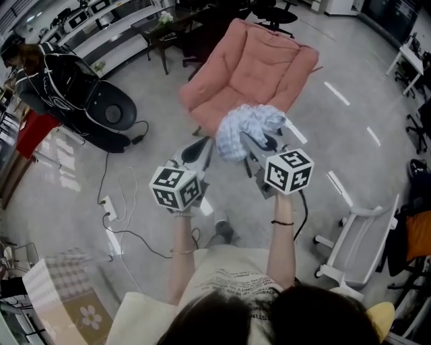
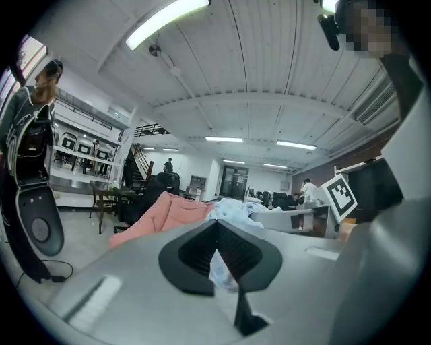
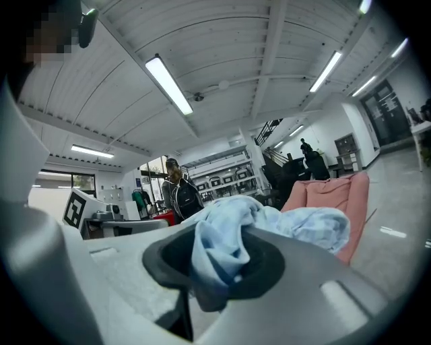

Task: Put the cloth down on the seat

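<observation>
While we count from the left, one person in a black jacket stands at the far left beside one black rounded machine, and one white power strip lies nearer on the floor with dark cables running off it. Next come the two grippers, each with its own cube of black-and-white square markers. The left gripper has its jaws closed on a thin fold of the one cloth, a pale blue-and-white checked piece bunched in the air between both tools. Just right of it, the right gripper is clamped on a thicker wad of the same fabric. The bundle overlaps the near edge of the one pink armchair, whose seat lies just beyond it; we cannot tell whether it touches the cushion. At the near right stands one white rack. The floor is grey and glossy, catching streaks of light, in an open workroom with shelving at the far left, one dark table carrying flowers, and strip lights on a ribbed ceiling. Print on the shirt is too small for us to read.
</observation>
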The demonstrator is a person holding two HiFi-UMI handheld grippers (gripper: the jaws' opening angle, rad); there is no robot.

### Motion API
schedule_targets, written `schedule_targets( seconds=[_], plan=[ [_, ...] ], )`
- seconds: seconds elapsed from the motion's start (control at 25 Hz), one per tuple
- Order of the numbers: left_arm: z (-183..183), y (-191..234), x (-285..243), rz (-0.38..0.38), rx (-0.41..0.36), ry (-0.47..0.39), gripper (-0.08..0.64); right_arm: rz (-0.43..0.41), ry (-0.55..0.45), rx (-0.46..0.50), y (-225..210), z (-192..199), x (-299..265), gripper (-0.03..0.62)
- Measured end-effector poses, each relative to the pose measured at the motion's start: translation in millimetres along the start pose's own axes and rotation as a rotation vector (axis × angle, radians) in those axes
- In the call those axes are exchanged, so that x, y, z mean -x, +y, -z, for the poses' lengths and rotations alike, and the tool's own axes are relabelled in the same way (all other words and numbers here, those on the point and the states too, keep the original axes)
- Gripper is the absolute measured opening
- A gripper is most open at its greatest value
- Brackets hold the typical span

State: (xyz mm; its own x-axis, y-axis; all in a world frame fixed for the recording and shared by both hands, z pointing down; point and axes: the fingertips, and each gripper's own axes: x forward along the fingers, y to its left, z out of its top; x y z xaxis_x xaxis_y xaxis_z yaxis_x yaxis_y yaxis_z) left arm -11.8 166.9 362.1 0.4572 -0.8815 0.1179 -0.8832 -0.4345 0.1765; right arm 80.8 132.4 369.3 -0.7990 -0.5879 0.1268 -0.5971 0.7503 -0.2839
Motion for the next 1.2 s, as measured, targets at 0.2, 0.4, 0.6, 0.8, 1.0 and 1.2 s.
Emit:
schedule_targets(
  seconds=[0.2,0.4,0.6,0.8,1.0,1.2],
  plan=[
    [1,15,-28,0.008,0.010,0.019,0.006,-0.002,0.025,-0.002,-20,1,-20,0.101],
    [3,32,-51,0.021,0.012,0.040,0.006,0.011,0.027,-0.019,-40,0,-39,0.101],
    [4,50,-67,0.025,0.021,0.047,0.006,0.014,0.033,-0.029,-51,1,-58,0.101],
    [-2,66,-81,0.041,0.025,0.047,0.006,0.023,0.039,-0.031,-59,-4,-76,0.101],
    [-14,89,-88,0.052,0.030,0.033,0.006,0.037,0.041,-0.029,-62,-13,-96,0.101],
    [-16,101,-90,0.070,0.021,0.026,0.006,0.055,0.024,-0.030,-63,-14,-108,0.101]
  ],
)
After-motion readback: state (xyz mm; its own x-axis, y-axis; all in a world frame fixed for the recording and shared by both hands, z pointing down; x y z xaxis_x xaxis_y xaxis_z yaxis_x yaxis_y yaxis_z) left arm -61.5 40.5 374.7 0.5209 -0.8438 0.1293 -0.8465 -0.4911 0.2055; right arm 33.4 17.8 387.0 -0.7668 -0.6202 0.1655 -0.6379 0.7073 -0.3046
